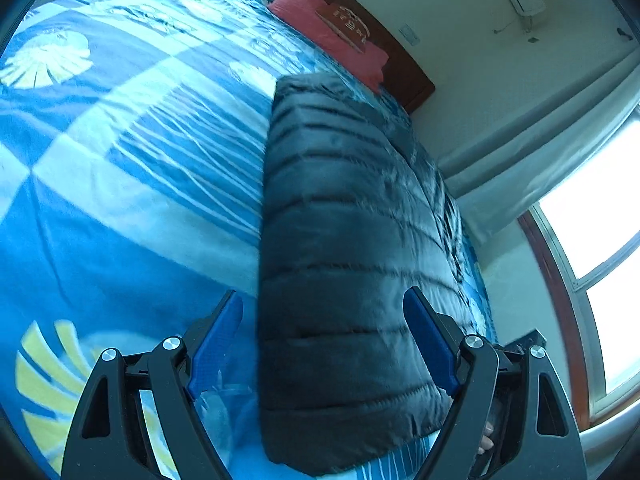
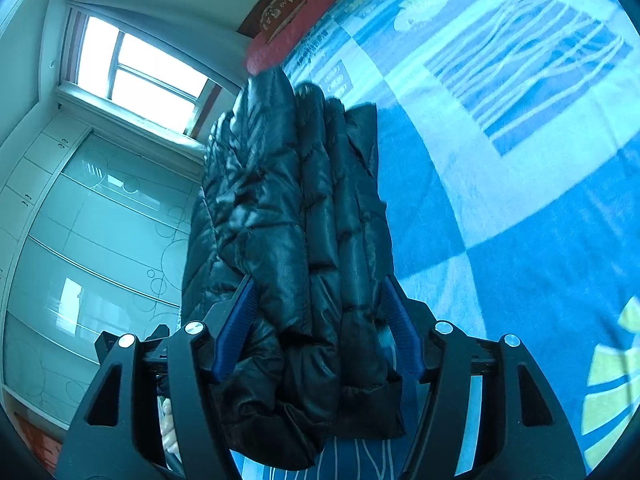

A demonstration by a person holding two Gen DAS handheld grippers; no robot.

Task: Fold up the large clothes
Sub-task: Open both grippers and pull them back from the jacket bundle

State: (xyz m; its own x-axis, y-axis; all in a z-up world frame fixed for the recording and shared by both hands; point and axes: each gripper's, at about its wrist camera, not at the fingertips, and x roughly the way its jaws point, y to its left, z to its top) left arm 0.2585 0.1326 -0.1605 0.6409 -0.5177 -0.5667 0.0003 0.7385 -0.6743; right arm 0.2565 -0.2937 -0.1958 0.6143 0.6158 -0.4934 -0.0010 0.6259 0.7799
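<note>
A black quilted puffer jacket (image 1: 344,220) lies folded into a long narrow bundle on the blue patterned bed cover (image 1: 120,160), near the bed's window-side edge. My left gripper (image 1: 324,294) hovers over the near end of the bundle, open wide, and neither pad presses the fabric. In the right wrist view the jacket (image 2: 280,200) shows several stacked layers. My right gripper (image 2: 319,280) straddles its near end. The left pad (image 2: 236,328) lies against the fabric, while a gap of bed cover shows beside the right pad (image 2: 400,332), so it is open.
A red pillow (image 1: 320,20) and a dark wooden headboard (image 1: 392,52) are at the far end of the bed. A bright window (image 2: 140,72) and a glass-fronted wardrobe (image 2: 80,220) stand beyond the bed's edge. The bed cover (image 2: 520,200) spreads wide beside the jacket.
</note>
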